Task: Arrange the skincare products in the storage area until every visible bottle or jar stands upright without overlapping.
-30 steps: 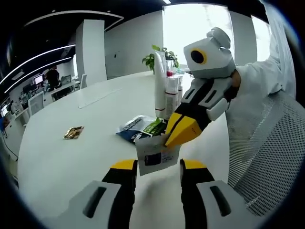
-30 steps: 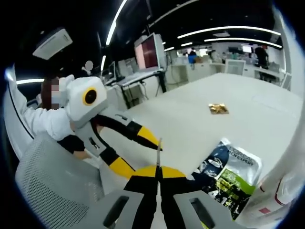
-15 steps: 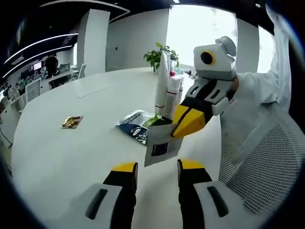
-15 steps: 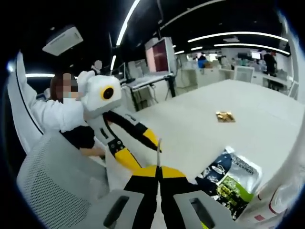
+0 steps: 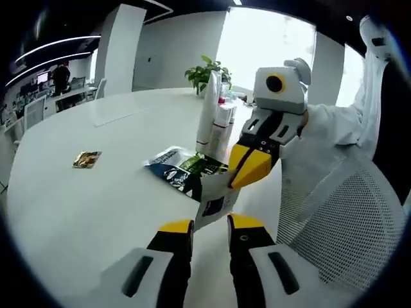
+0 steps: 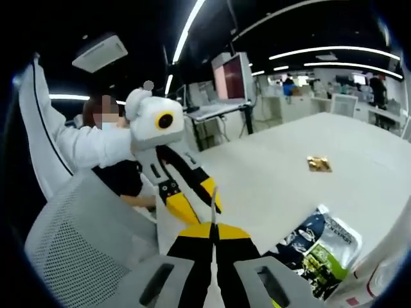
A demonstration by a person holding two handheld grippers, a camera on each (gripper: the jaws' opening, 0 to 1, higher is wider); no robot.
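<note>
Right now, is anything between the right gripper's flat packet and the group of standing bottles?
Yes. The dark and green pouch lies flat on the table between the white packet, pinched in the right gripper, and the upright bottles behind it.

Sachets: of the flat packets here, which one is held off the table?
The white sachet, pinched in the right gripper above the table. The dark green-and-white pouch and small gold packet lie flat.

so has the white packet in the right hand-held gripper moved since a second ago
Cannot tell. In the left gripper view the white packet still overlaps the near edge of the dark sachet; the whole view shifted, so mostly the camera moved.
</note>
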